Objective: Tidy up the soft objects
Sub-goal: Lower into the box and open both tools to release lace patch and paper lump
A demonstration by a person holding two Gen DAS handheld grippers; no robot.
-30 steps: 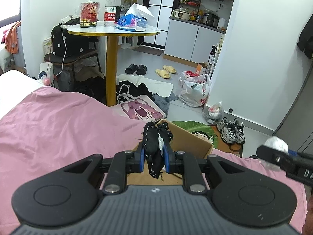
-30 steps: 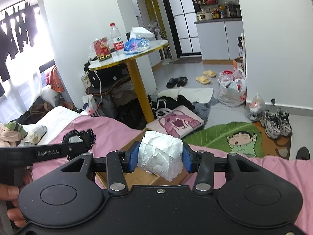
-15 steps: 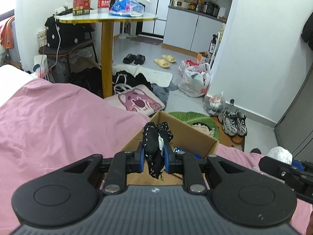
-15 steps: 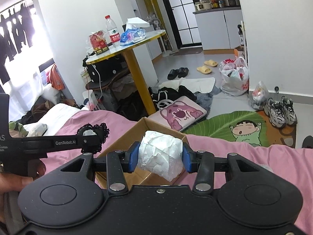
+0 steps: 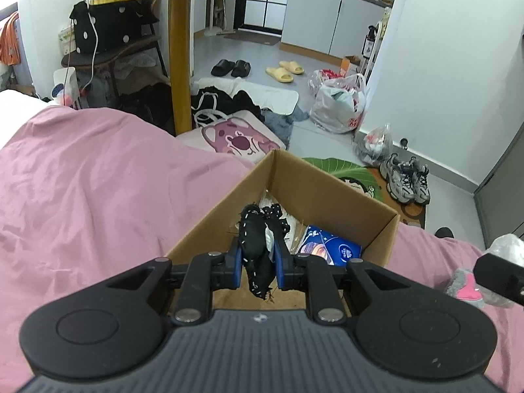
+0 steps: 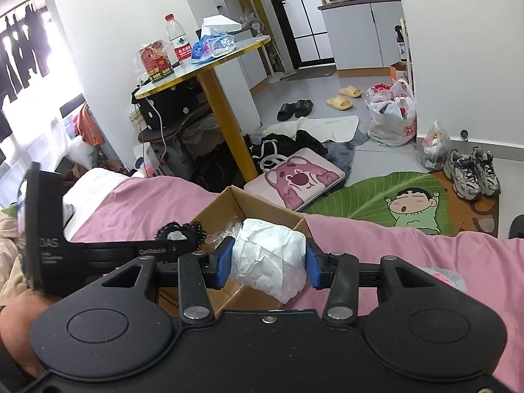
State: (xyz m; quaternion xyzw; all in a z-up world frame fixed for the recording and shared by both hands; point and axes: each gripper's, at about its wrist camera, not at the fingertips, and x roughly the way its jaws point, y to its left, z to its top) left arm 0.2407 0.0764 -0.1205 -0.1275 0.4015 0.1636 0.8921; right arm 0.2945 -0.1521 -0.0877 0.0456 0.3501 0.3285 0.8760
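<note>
An open cardboard box point(image 5: 209, 222) rests on the pink bedcover point(image 5: 98, 180). My left gripper point(image 5: 258, 257) is shut on a black lace-trimmed cloth point(image 5: 257, 242), held over the box's near end. Inside the box lie a blue packet point(image 5: 330, 249) and clear plastic wrapping. My right gripper point(image 6: 267, 262) is shut on a white crumpled soft bundle point(image 6: 268, 258), held beside the box point(image 6: 229, 203) at its right edge. The left gripper with the black lace cloth point(image 6: 180, 231) shows at the left in the right wrist view.
A grey and pink plush item point(image 5: 465, 288) lies on the bedcover right of the box. Beyond the bed stand a yellow-legged round table point(image 6: 222, 118), a pink bear cushion point(image 6: 298, 180), a leaf-shaped rug point(image 6: 393, 196), sneakers point(image 5: 406, 180) and a plastic bag point(image 5: 340, 104).
Both grippers have moved forward and down toward the box. The left one with the black cloth now hangs over the box's inside; the right one has come up to its edge.
</note>
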